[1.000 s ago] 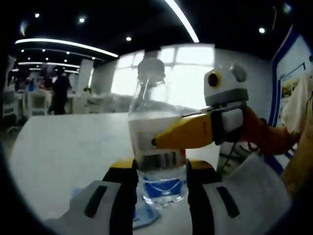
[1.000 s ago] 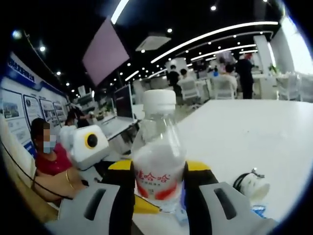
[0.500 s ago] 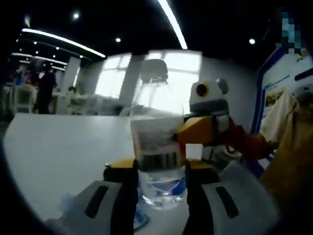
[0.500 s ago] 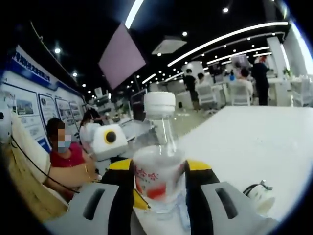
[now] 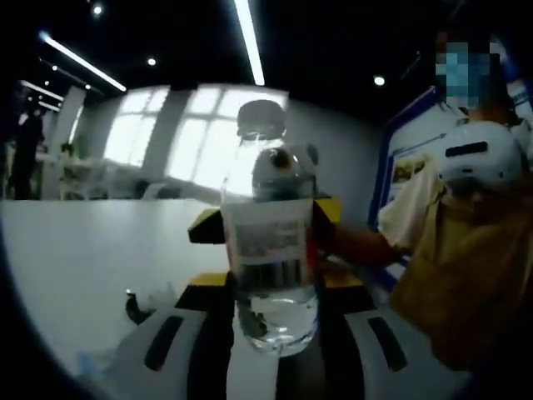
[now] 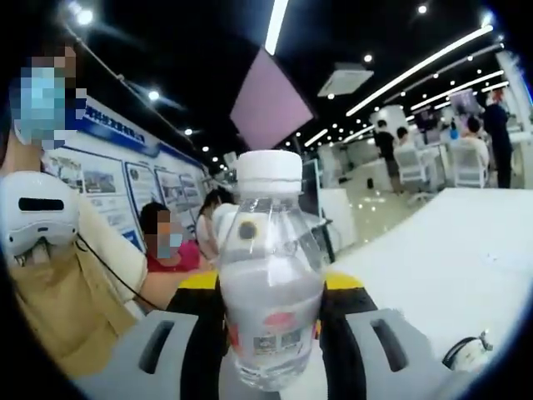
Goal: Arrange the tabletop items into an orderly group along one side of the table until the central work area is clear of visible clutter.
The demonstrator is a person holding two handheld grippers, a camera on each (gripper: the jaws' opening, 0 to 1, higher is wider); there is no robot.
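while it stands upright above the table [image 5: 75, 258], the water bottle [image 5: 271, 250] is clamped between both grippers' jaws.

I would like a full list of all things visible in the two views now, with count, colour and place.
water bottle: one, clear with a white cap and a white and red label, upright between the jaws of both grippers, half full.
table: one, white, under the bottle.
small object with a dark loop: one, white and black, on the table at the lower right of the right gripper view; too blurred to name.
wall posters: several, blue and white, behind the people.
ceiling lights: many, white strips and spots.
seated person: one, red top.
left gripper: grey, black and yellow, shut on the bottle.
right gripper: same colours, shut on the bottle.
person's torso: tan clothing, white device on chest.
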